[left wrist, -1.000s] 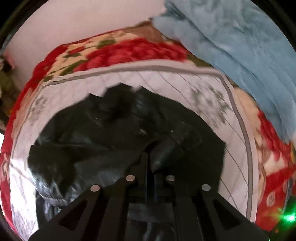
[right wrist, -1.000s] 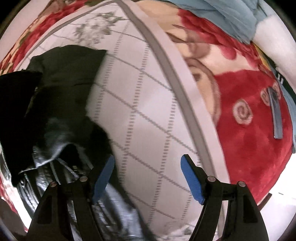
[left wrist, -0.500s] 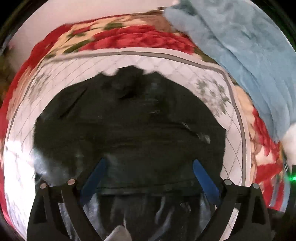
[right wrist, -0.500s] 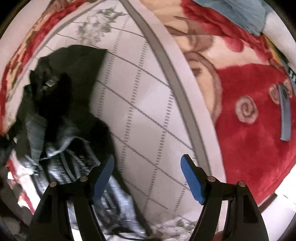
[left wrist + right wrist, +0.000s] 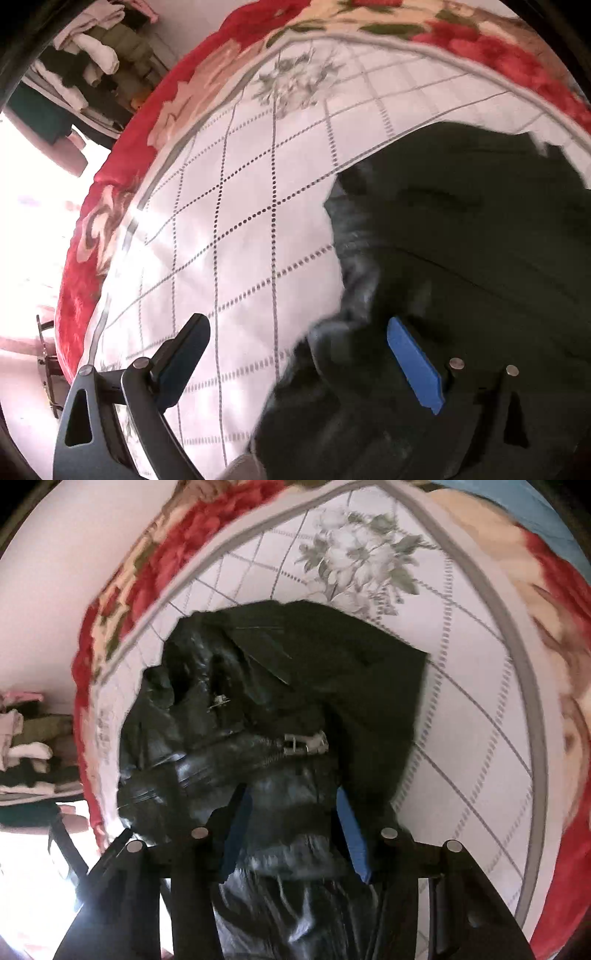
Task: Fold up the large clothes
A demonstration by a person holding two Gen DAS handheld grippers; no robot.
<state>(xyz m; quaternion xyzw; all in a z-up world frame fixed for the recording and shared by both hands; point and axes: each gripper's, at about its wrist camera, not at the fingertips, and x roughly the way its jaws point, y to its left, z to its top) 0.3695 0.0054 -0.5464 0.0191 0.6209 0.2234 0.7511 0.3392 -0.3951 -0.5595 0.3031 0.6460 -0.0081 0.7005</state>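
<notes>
Black leather jacket (image 5: 280, 709) on quilt (image 5: 236, 229) — right claw (image 5: 291, 834) gripping it, left claw (image 5: 299, 365) spread

Bare quilt (image 5: 236, 229) left of jacket (image 5: 480, 258); jacket bulk fills right side.

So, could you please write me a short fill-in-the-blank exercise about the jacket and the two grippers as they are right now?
1. The black leather jacket lies on a white quilted mat printed with grey ____.
2. The jaws of the left gripper stand ____ and hold nothing.
3. The right gripper has jacket fabric ____ its blue pads.
4. The metal zipper pull shows in the ____ wrist view.

Missing words: flowers; open; between; right
</notes>
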